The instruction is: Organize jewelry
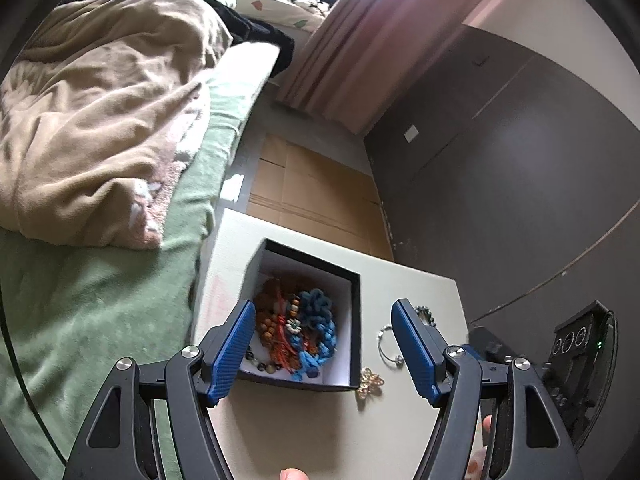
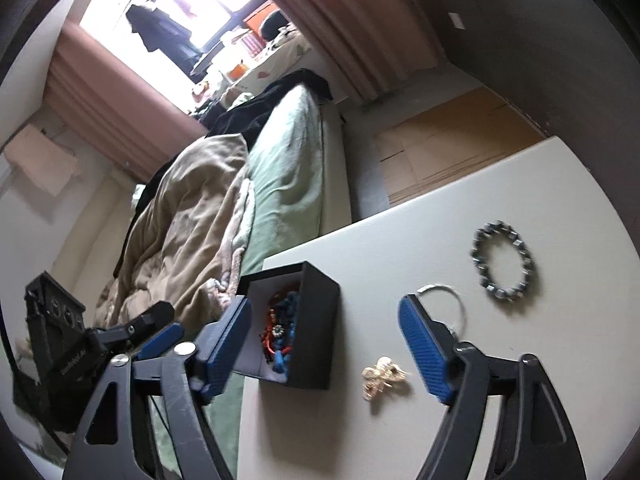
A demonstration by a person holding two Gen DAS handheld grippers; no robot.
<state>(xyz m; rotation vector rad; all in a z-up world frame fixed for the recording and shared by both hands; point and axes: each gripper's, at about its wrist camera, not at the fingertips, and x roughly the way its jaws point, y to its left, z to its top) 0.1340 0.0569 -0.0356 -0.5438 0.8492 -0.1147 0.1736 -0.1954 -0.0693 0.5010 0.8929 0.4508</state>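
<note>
A black box [image 1: 312, 258] with a white lining stands open on the white table [image 1: 300, 432], holding orange beads [image 1: 272, 328] and blue cord bracelets [image 1: 320, 320]. My left gripper [image 1: 324, 308] hangs open over the box, its pads clear of the walls. To the box's right lie a gold butterfly brooch [image 1: 370, 384], a thin silver bangle [image 1: 386, 346] and a dark beaded bracelet [image 1: 426, 314]. In the right wrist view my right gripper [image 2: 326, 304] stands wide open and empty above the box [image 2: 320, 312] and brooch [image 2: 384, 376]. The bangle [image 2: 460, 308] is partly behind its right finger, and the beaded bracelet [image 2: 504, 266] lies beyond.
A bed with a green sheet [image 1: 100, 300] and a rumpled beige blanket [image 1: 100, 120] runs along the table's left side. Flattened cardboard [image 1: 312, 184] covers the floor beyond the table. A dark cabinet wall [image 1: 520, 160] stands on the right, pink curtains [image 1: 360, 40] behind.
</note>
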